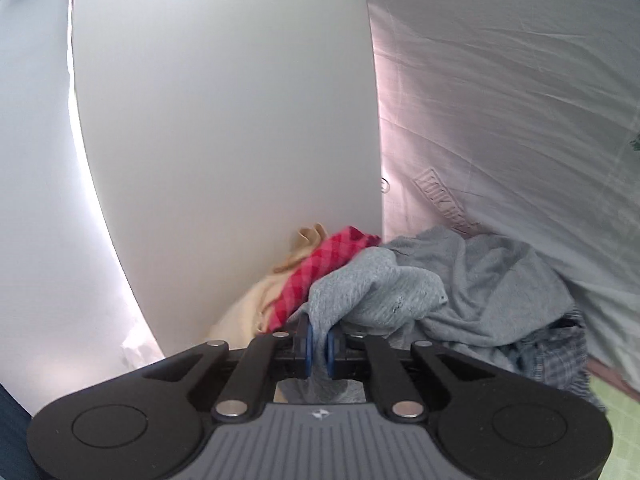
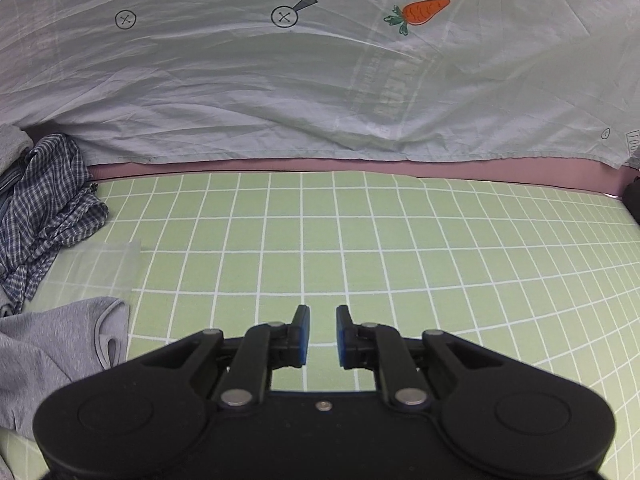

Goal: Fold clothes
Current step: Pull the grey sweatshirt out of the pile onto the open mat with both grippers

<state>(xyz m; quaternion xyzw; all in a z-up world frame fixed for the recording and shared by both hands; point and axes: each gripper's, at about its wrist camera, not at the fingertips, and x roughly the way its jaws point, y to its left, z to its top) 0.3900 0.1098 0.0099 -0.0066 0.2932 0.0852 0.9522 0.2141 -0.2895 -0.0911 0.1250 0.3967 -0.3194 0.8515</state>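
Left gripper (image 1: 319, 342): matt black plastic arms, shiny metal rivets, blue pads clamped on grey heathered knit garment (image 1: 400, 284) (soft, slightly fuzzy). Red checked cloth (image 1: 320, 268) and cream cloth (image 1: 244, 312) look woven, matt. Right gripper (image 2: 322, 338): same matt plastic, 2 blue pads parted. Green grid sheet (image 2: 400, 248) smooth, matt. Carrot-print sheet (image 2: 240, 92) thin, creased cotton. Blue plaid garment (image 2: 44, 208) light woven, crumpled.

A green gridded mat (image 2: 400, 248) fills the foreground, with a pale carrot-print sheet (image 2: 280, 92) hanging at twelve o'clock.
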